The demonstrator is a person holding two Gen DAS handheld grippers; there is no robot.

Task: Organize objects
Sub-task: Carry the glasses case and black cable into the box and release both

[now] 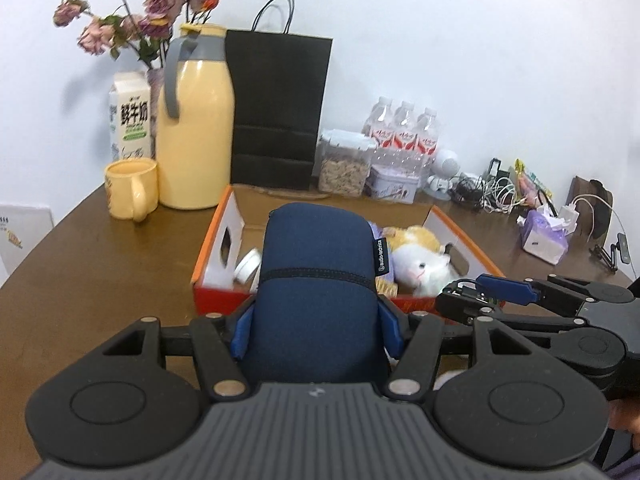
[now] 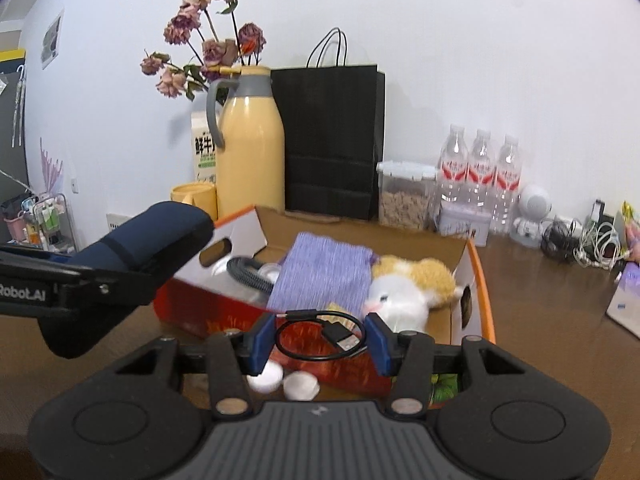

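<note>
Orange box, mid-frame, holds a toy cat and purple cloth; my left gripper squeezes a blue pouch, my right gripper pinches a black cable.

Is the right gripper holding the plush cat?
No, the right gripper holds a coiled black cable; the plush cat lies in the box.
</note>
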